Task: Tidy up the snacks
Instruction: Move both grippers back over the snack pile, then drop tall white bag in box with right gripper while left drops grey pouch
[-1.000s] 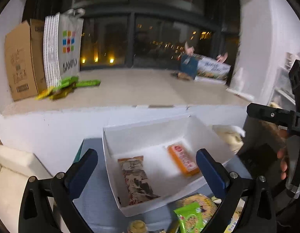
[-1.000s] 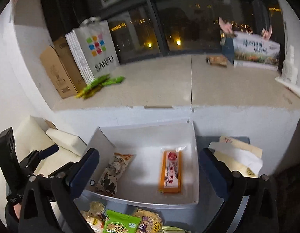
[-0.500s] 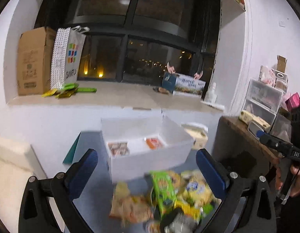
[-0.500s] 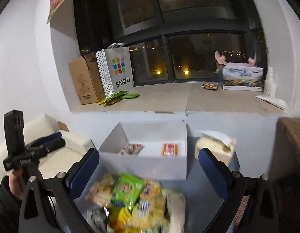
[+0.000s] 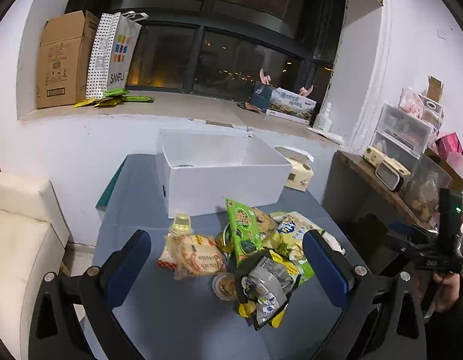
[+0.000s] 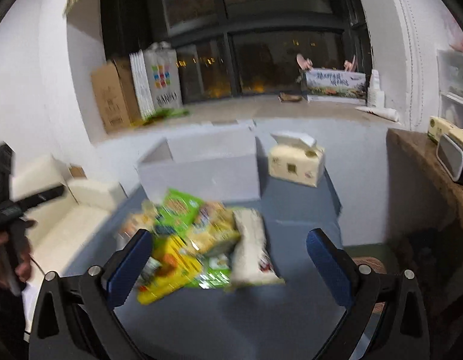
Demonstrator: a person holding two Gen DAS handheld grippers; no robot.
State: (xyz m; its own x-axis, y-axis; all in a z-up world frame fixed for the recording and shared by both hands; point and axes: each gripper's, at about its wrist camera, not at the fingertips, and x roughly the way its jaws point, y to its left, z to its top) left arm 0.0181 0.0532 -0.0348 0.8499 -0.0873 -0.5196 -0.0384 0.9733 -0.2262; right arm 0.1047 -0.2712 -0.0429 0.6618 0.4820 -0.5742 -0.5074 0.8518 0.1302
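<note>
Snacks (image 5: 246,255) heaped before the white box (image 5: 222,180); both grippers' fingers (image 5: 127,258) spread wide (empty).

White box (image 5: 225,180) — green packet (image 5: 243,231), blue-grey table (image 5: 177,315)

Home living room: sofa (image 5: 18,240), windowsill clutter (image 5: 81,60).

White walls (image 5: 66,138), dark night window (image 5: 231,60), cream sofa (image 5: 18,240).
</note>
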